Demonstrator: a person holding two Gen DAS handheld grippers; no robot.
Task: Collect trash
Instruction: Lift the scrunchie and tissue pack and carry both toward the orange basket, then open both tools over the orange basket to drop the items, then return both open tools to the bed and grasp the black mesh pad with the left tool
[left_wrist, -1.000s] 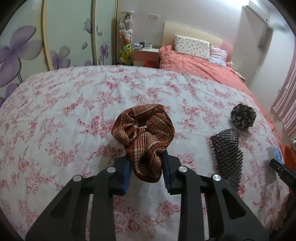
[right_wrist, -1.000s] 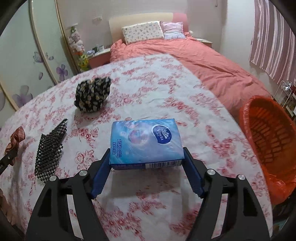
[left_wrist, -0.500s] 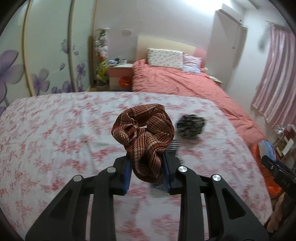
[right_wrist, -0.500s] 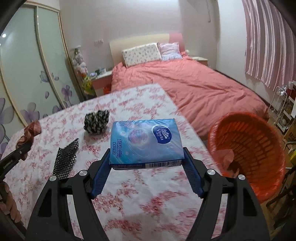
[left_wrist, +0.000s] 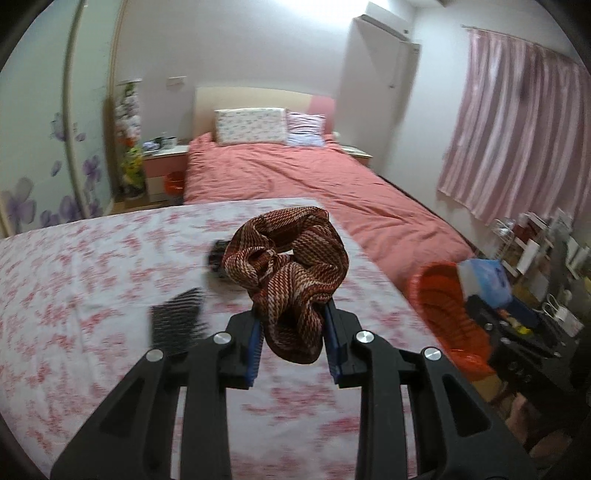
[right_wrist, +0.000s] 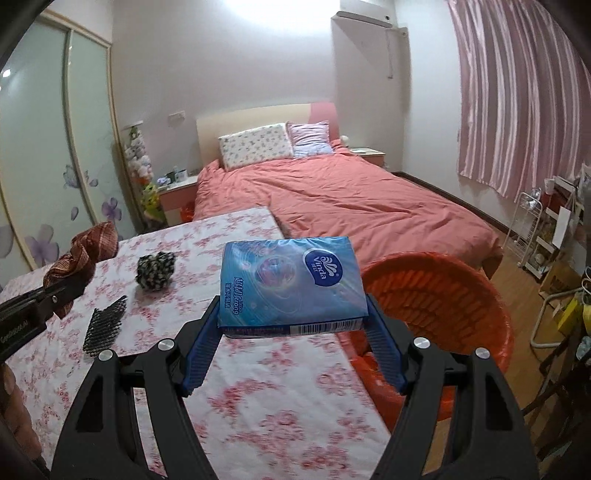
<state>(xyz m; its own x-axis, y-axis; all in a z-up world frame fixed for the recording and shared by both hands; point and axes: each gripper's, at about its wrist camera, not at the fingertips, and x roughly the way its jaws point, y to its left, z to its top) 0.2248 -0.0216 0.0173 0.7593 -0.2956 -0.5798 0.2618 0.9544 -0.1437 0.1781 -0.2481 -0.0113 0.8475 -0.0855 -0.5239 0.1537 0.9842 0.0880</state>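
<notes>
My left gripper (left_wrist: 293, 341) is shut on a brown striped scrunchie (left_wrist: 291, 269) and holds it above the floral table (left_wrist: 92, 295). My right gripper (right_wrist: 293, 334) is shut on a blue tissue pack (right_wrist: 291, 282), held up near the table's right edge, beside the orange basket (right_wrist: 439, 302). In the left wrist view the basket (left_wrist: 443, 306) stands right of the table, with the tissue pack (left_wrist: 484, 277) above it. The scrunchie also shows in the right wrist view (right_wrist: 83, 251).
A black mesh piece (right_wrist: 105, 325) and a black-and-white scrunchie (right_wrist: 155, 271) lie on the table. A pink bed (right_wrist: 351, 206) stands behind. Shelves and clutter (right_wrist: 554, 240) stand at the right, by the pink curtain.
Both grippers have risen and swung right with their loads. The orange basket has come closer, now just beyond the tissue pack. The table items have shifted left in view.
</notes>
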